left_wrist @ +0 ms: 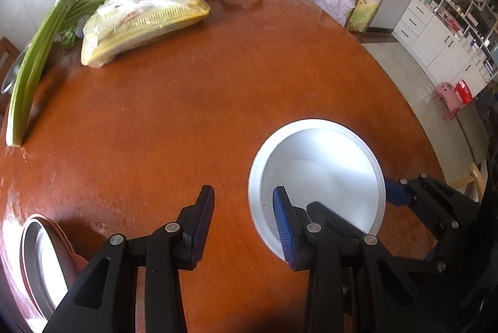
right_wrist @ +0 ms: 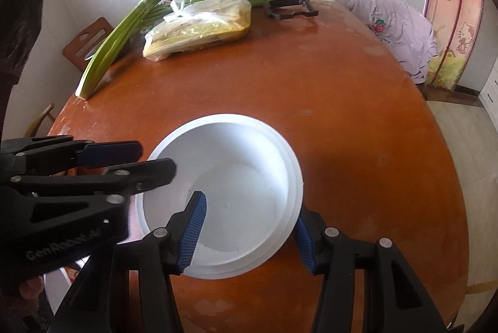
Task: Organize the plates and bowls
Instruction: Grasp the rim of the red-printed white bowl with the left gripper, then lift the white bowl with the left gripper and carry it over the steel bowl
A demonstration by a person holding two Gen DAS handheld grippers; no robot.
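Metal plate (left_wrist: 40, 258) at 8 o'clock on desk (left_wrist: 186, 115). Left tongs (left_wrist: 244, 224) apart, straddling bowl (left_wrist: 320, 152) rim at its 8 o'clock, unclamped. Right tongs (right_wrist: 249, 236) apart too, across the 5 o'clock rim. Probably light, stiff, slick, chippable; best pinched by the rim wall on both sides.

black linkage arms, silver rivets, ribbed blue pads (right_wrist: 193, 232) lining the jaws.

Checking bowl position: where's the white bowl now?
Near table edge: the white bowl sits low centre in the right wrist view, both grippers' fingers straddling its rim.
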